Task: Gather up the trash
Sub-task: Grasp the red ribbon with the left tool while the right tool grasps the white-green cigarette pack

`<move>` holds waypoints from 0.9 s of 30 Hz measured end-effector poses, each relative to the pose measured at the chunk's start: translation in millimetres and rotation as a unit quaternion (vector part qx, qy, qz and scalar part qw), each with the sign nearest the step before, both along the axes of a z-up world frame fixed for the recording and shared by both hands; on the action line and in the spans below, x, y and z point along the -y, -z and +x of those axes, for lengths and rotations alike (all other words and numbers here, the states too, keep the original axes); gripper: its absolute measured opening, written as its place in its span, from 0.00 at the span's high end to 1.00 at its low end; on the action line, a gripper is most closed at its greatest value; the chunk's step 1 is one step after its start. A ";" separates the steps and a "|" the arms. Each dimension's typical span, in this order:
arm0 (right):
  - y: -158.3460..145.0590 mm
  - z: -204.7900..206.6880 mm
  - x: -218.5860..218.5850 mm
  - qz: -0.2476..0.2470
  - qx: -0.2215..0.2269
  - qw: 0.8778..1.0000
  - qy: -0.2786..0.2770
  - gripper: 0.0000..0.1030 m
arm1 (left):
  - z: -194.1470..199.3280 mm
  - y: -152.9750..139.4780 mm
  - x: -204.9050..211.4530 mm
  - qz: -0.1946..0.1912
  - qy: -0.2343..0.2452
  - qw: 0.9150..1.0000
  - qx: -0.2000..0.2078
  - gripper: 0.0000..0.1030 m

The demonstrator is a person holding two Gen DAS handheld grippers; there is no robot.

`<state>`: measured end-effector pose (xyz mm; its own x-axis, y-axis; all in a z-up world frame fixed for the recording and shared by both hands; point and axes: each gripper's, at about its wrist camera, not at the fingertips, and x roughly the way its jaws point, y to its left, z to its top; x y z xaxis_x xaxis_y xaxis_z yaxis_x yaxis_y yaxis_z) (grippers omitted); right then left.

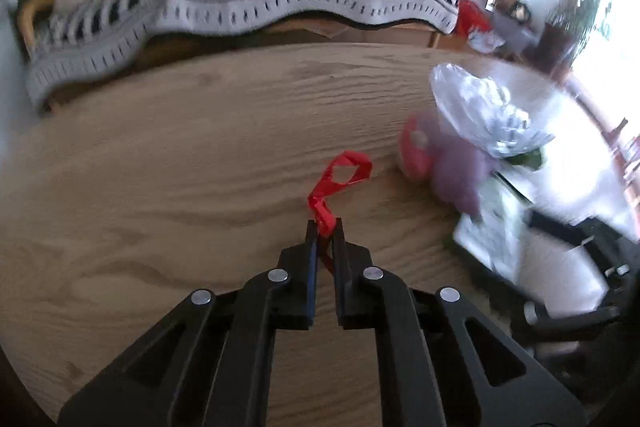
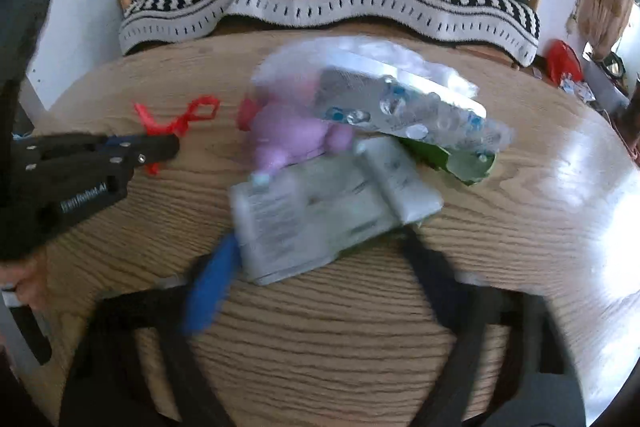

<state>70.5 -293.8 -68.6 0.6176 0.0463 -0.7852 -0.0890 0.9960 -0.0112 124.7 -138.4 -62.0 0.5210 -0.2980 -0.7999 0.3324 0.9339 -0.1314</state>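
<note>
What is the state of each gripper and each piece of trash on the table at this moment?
left gripper: shut on the red ribbon.
red ribbon: one end pinched, the looped end free over the table.
right gripper: jaws around the white packet, blurred; contact unclear.
white packet: flat on the table.
clear plastic bag: crumpled, on top of the pile.
purple item: under the bag, blurred.

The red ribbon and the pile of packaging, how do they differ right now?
The red ribbon is one thin twisted strip; the pile of packaging is bulky, with many pieces. The ribbon is pinched in the left claw; the pile sits between the right claw's blurred fingers. Both are on the wooden table.
</note>
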 end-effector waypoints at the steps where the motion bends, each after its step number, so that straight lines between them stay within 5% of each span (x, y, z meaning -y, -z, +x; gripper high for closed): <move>1: -1.7 -2.1 1.6 0.003 0.004 1.000 0.003 0.75 | -1.2 -1.8 -0.5 0.004 0.001 1.000 0.005 0.94; 5: -1.5 -11.4 10.2 0.027 0.005 1.000 0.004 0.90 | -5.4 -9.9 -2.1 -0.004 0.005 1.000 0.013 0.94; 10: -2.9 -23.5 21.2 0.073 0.007 0.997 0.027 0.86 | -6.1 -17.0 -10.0 -0.018 -0.005 1.000 0.018 0.94; 11: -3.6 -24.5 22.8 0.080 0.009 0.996 0.040 0.78 | -5.8 -17.3 -11.2 -0.020 -0.007 1.000 0.017 0.94; 13: -5.2 -25.6 25.3 0.086 0.013 0.993 0.080 0.05 | -4.7 -16.8 -13.3 -0.024 -0.009 1.000 0.014 0.94; 17: -15.2 -23.9 13.8 0.117 0.045 0.985 0.117 0.07 | -3.2 -16.0 -16.4 -0.030 -0.011 0.999 0.007 0.94; 27: -11.9 24.5 -24.5 0.005 0.046 0.975 0.216 0.07 | 1.4 -15.0 -47.7 -0.043 -0.028 0.999 -0.002 0.94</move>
<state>95.0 -269.3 -56.7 0.6498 -0.2257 -0.7258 0.3392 0.9406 0.0112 126.1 -90.7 -46.9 0.5366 -0.3356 -0.7742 0.2788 0.9365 -0.2128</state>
